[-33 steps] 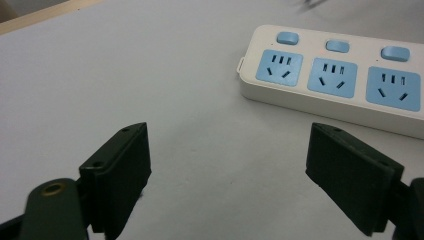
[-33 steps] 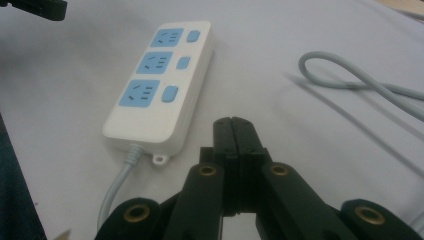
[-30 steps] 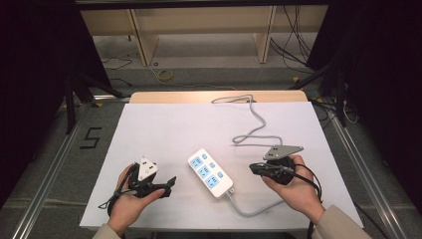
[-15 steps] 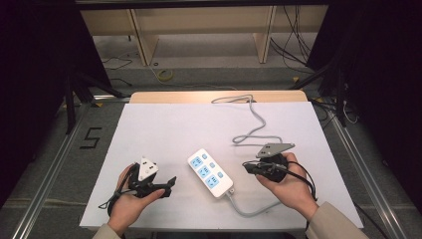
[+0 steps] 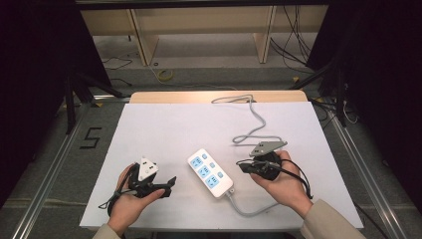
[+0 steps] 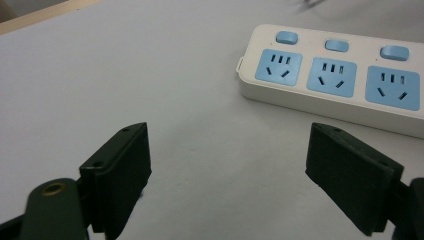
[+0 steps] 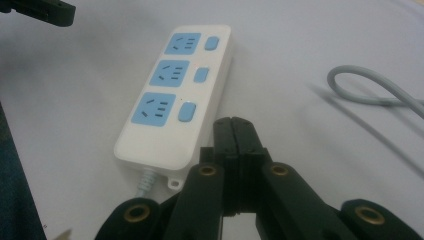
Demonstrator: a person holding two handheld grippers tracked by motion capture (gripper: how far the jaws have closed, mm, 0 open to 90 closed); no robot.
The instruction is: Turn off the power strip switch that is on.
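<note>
1. At the centre of the high view, the white power strip (image 5: 210, 172) lies flat between both grippers.
2. The left gripper (image 6: 227, 175) is spread wide, empty.
3. The right gripper (image 7: 234, 135), pinched closed on nothing, likely should aim squarely at a blue switch (image 7: 187, 112).

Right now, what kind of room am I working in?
Probably a lab recording setup: a white-covered table, black curtains, loose cables on the floor, and only a power strip laid out.
</note>
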